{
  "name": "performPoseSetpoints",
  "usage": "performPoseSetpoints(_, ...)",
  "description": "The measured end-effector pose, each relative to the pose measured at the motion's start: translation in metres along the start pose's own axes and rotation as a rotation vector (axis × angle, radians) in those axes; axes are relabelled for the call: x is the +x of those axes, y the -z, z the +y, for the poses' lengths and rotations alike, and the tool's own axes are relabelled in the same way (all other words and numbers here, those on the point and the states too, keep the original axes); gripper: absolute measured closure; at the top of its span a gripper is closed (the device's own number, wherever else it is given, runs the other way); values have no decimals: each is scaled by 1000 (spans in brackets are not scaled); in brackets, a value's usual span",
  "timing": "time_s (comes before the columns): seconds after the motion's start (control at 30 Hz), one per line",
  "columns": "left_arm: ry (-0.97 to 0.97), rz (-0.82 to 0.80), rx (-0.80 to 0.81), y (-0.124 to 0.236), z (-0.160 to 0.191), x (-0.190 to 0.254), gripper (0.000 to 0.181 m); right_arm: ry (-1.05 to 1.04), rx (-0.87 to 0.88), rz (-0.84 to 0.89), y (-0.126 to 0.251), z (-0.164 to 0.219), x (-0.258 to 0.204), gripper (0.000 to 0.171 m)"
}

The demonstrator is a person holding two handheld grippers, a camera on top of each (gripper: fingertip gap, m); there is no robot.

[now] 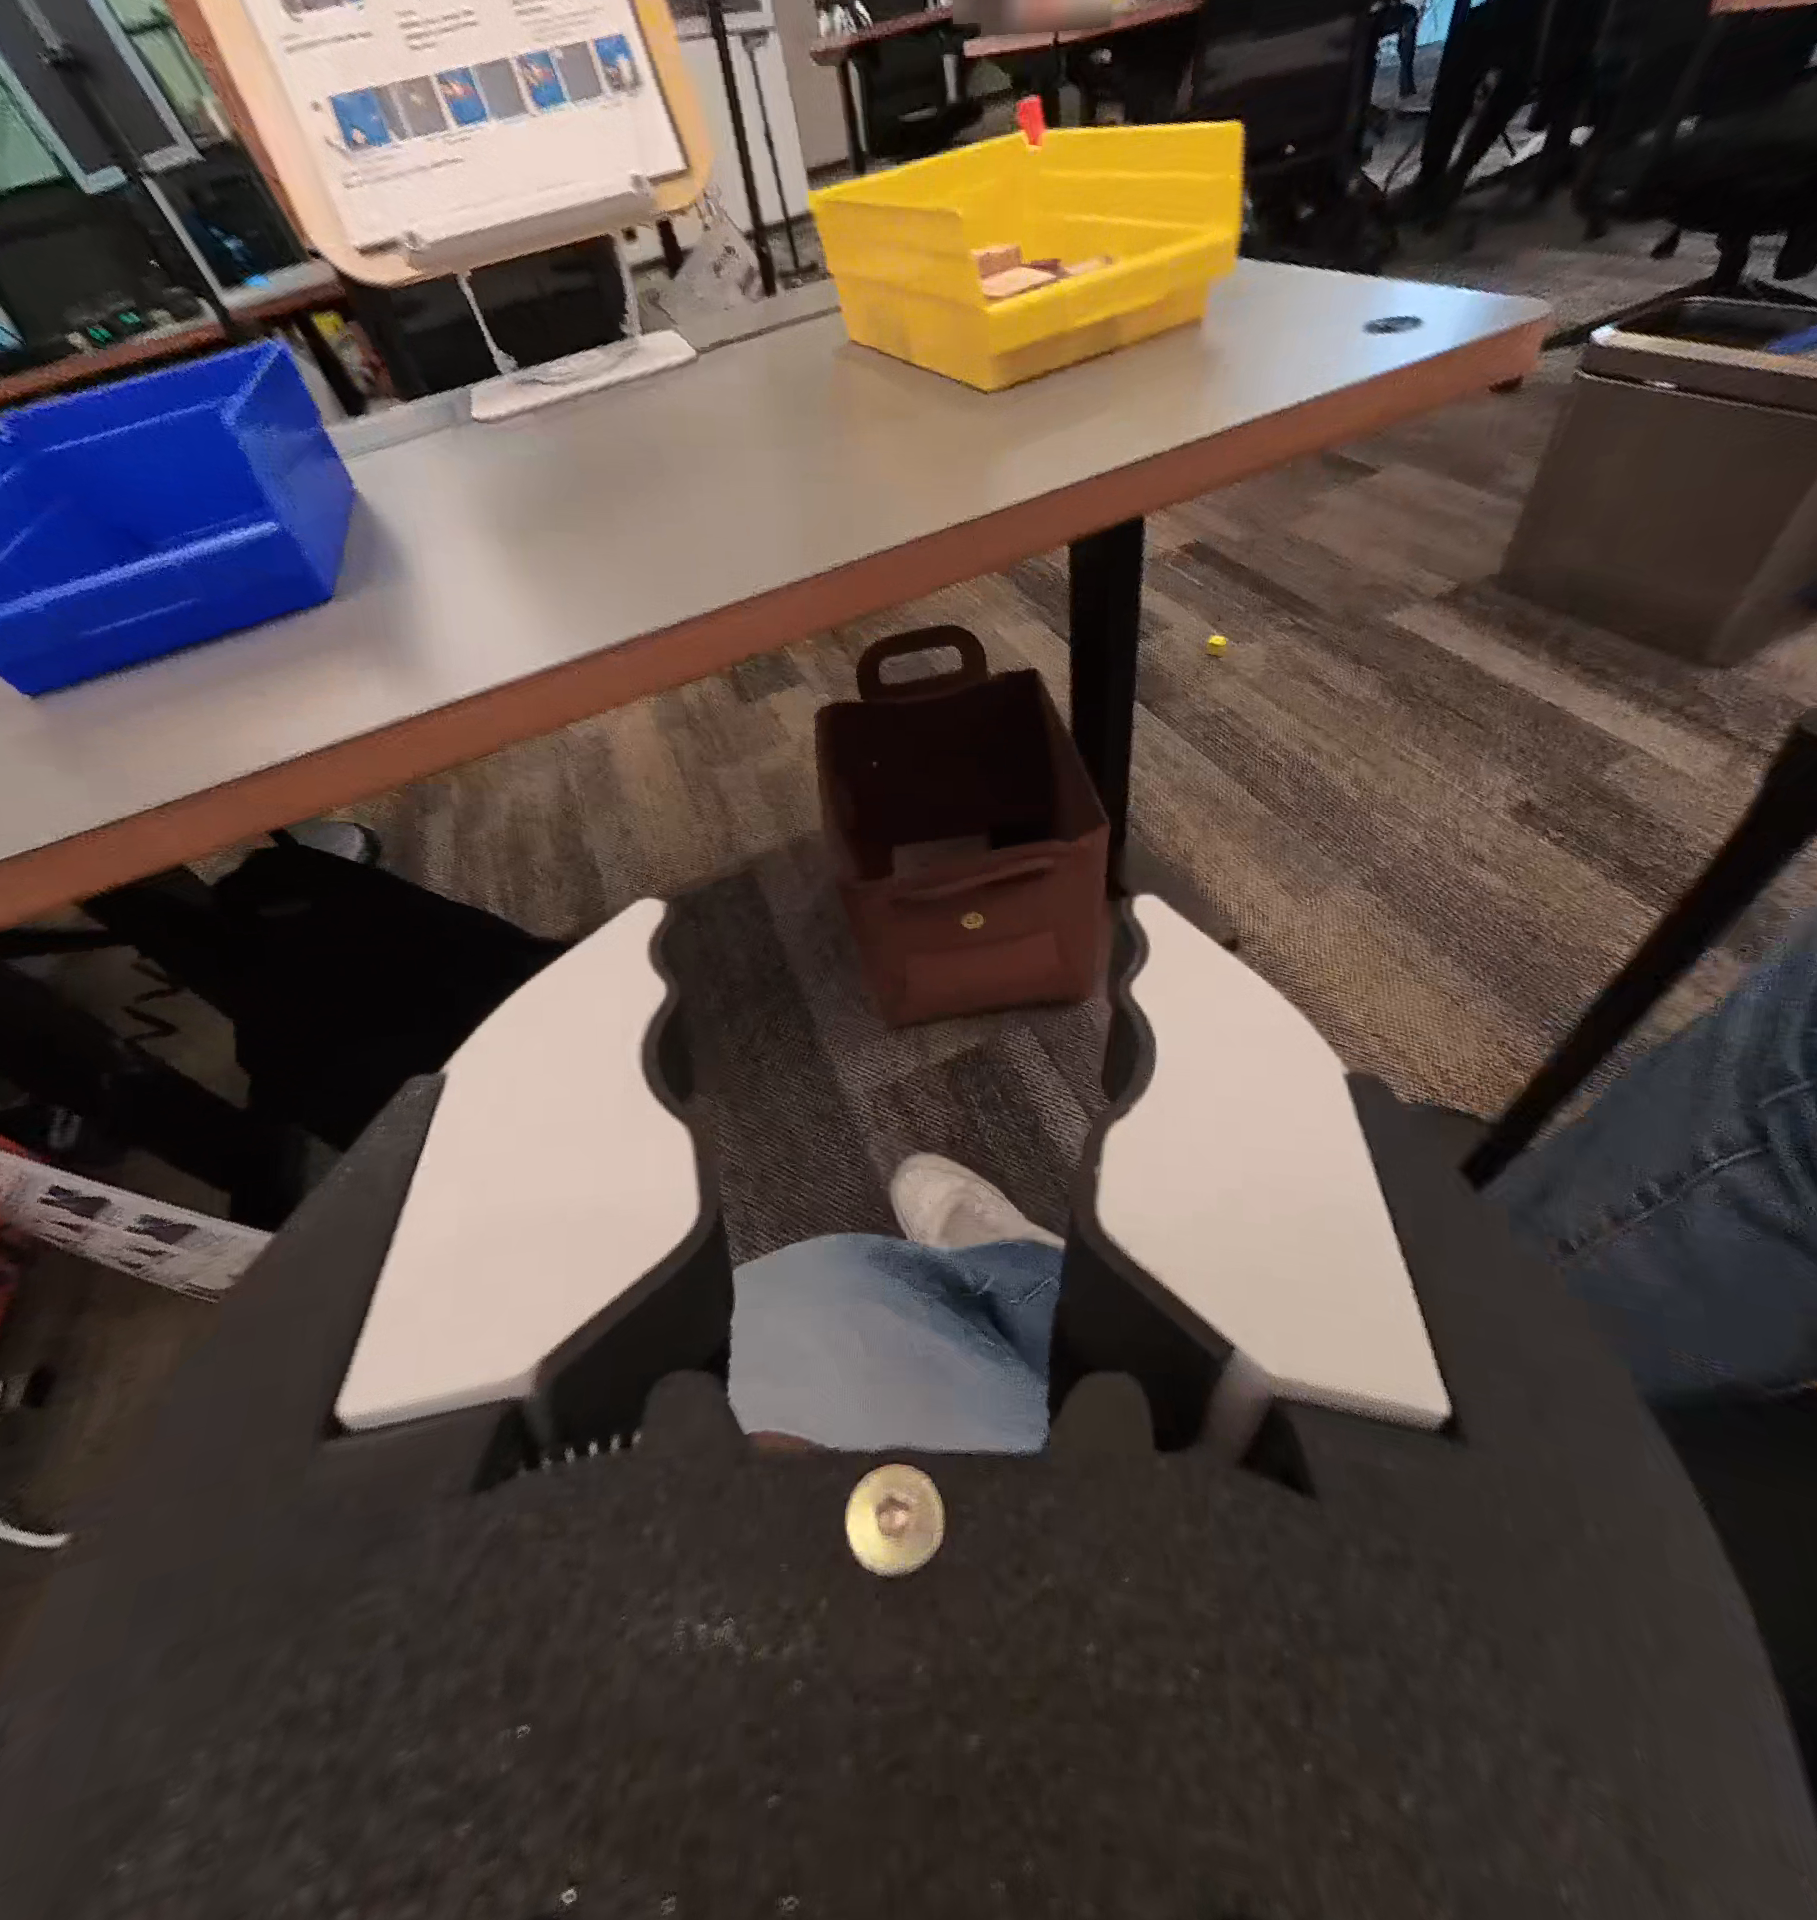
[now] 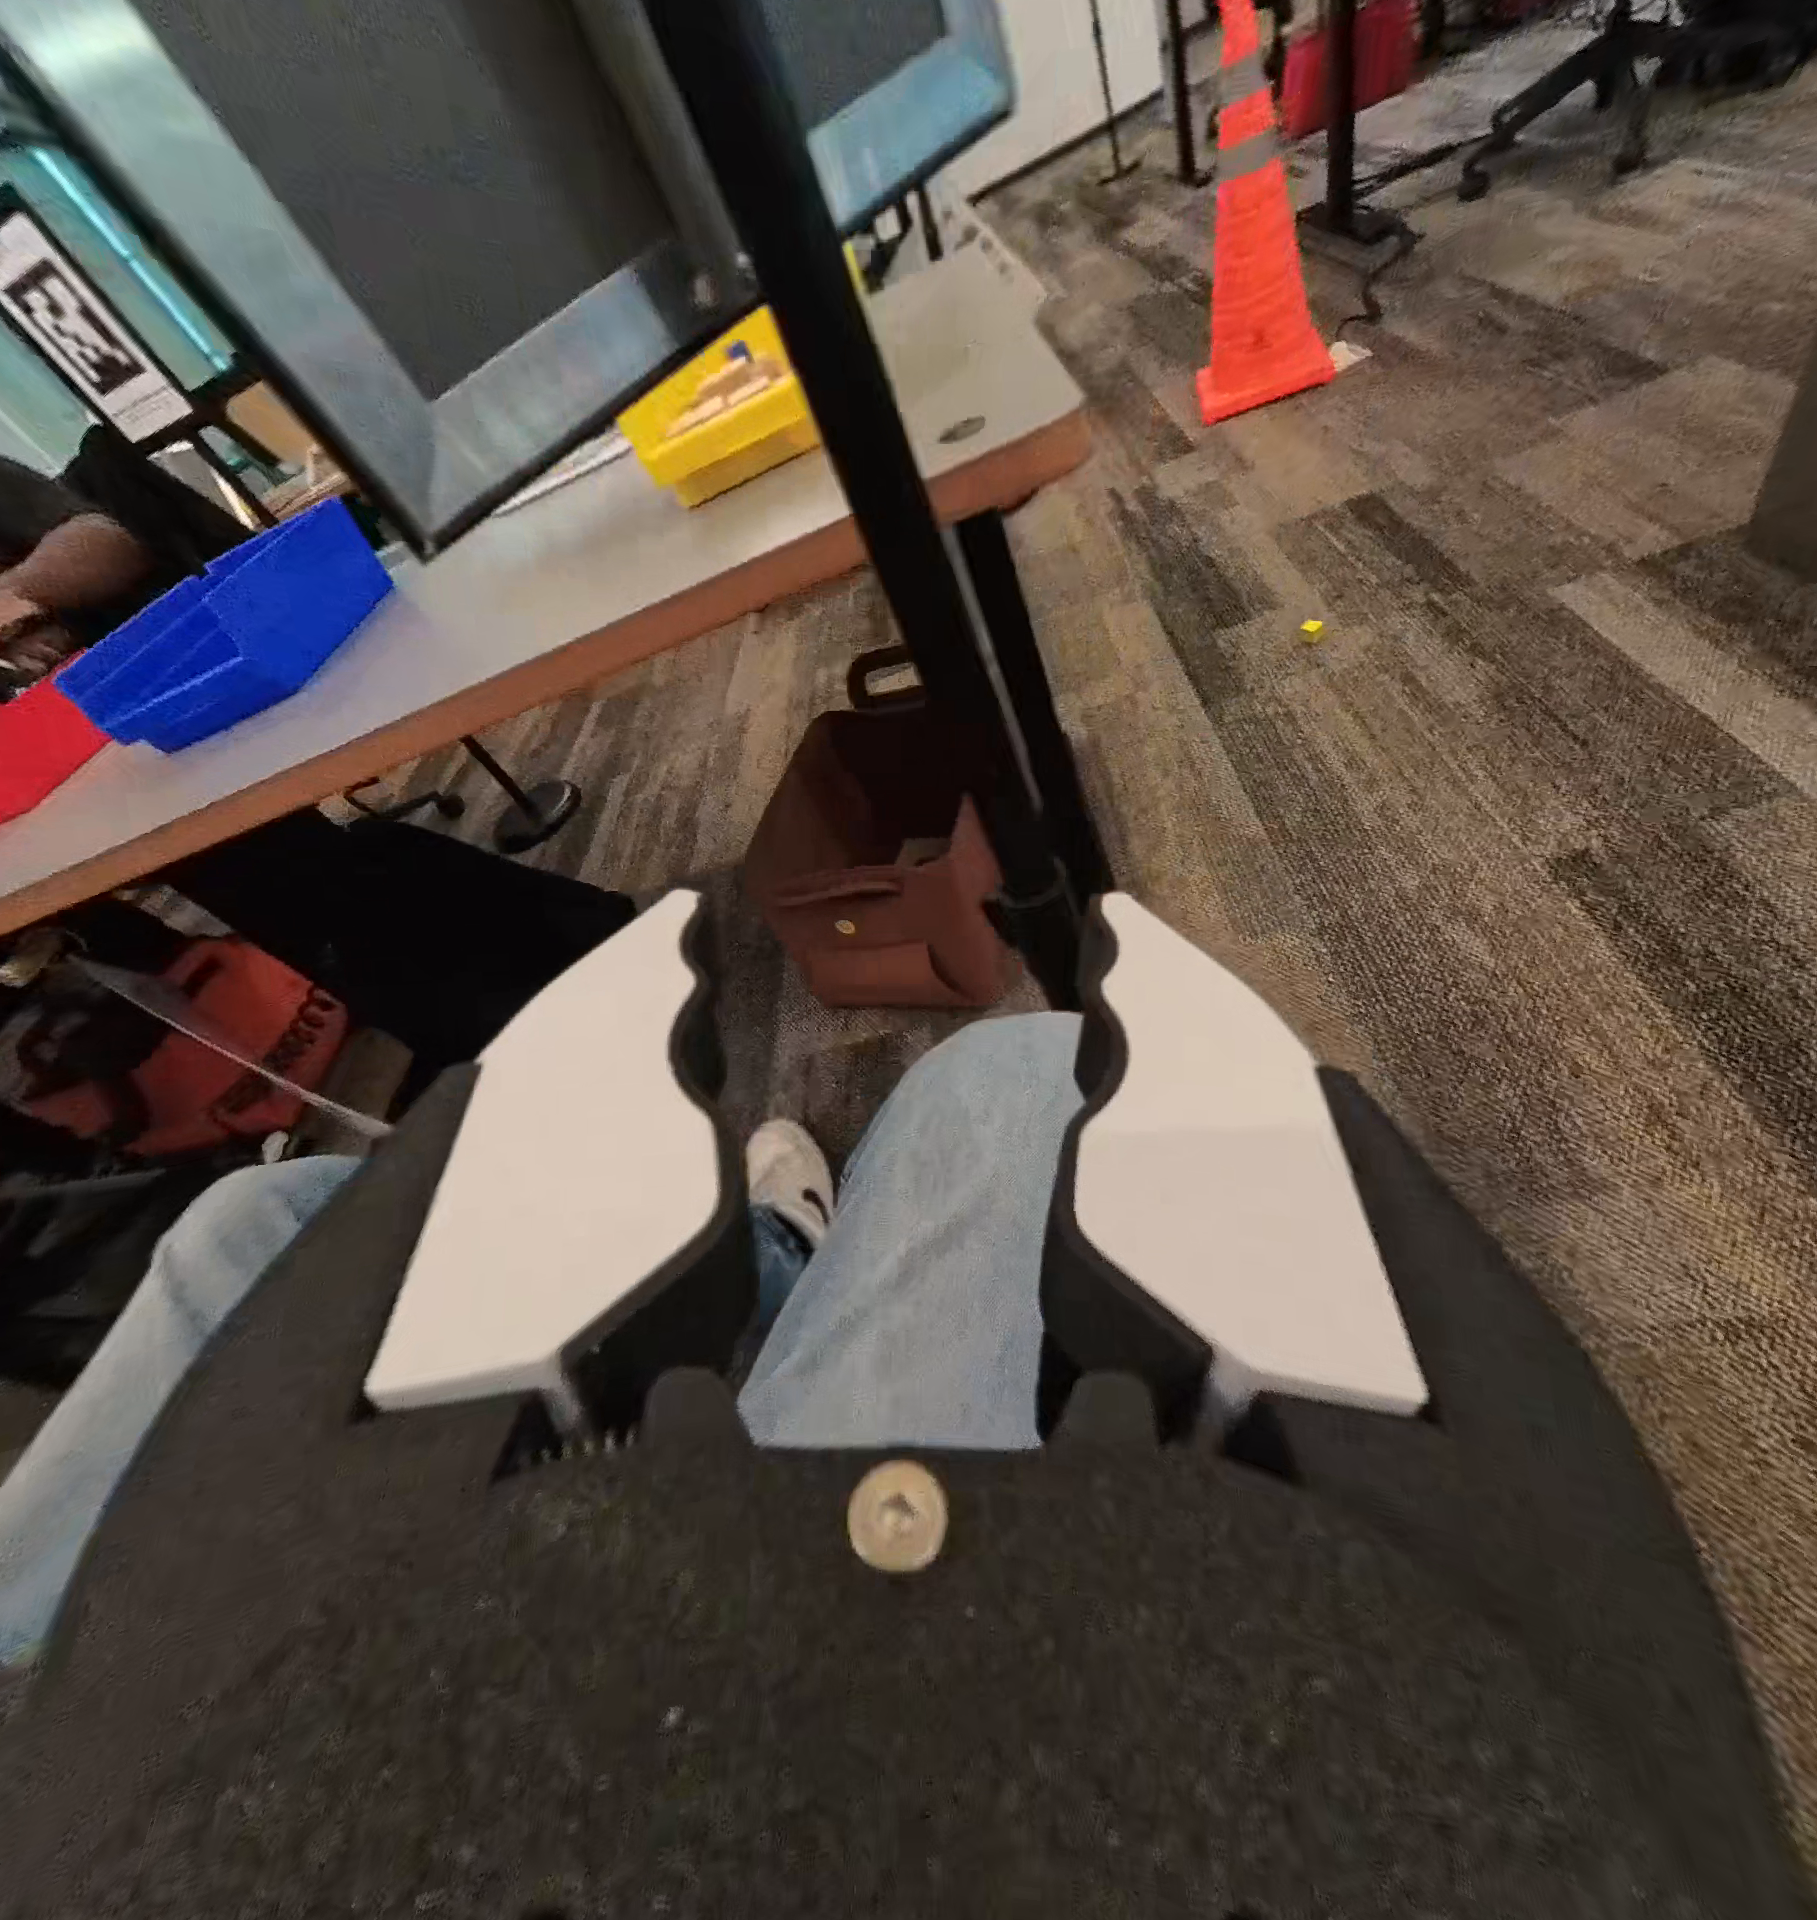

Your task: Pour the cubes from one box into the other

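Both grippers, left (image 1: 893, 925) and right (image 2: 893, 925), hang low with fingers spread, empty. Beyond, on the grey tabletop (image 1: 675, 499), the blue plastic bin (image 1: 135, 520) sits empty; wooden cubes (image 1: 1029, 268) remain in the yellow plastic bin (image 1: 1029, 249). Pouring seems unstarted.

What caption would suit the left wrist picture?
Open tongs hover short of a table bearing an empty blue box and a yellow box of cubes.

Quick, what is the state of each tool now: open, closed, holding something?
Left tool: open, holding nothing, away from the table.
Right tool: open, holding nothing, also off the table.
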State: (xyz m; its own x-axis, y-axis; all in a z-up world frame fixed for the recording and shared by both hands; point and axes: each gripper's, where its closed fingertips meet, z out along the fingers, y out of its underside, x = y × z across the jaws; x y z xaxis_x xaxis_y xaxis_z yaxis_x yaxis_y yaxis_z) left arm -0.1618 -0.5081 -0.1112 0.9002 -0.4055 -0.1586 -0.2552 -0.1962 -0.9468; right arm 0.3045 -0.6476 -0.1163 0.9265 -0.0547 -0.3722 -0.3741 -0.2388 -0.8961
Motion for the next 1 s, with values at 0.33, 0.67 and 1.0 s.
performPoseSetpoints(0.33, 38, 330, -169, -31, 10, 106, 95, 80, -24, 221, 85, 11, 52, 99)
performPoseSetpoints(0.67, -7, 517, -341, -136, -68, 133, 99, 223, -156, 245, 10, -101, 124, 102)
performPoseSetpoints(1.0, 174, 416, -338, -167, -329, 91, 99, 169, -134, 257, -1, -294, 152, 97)
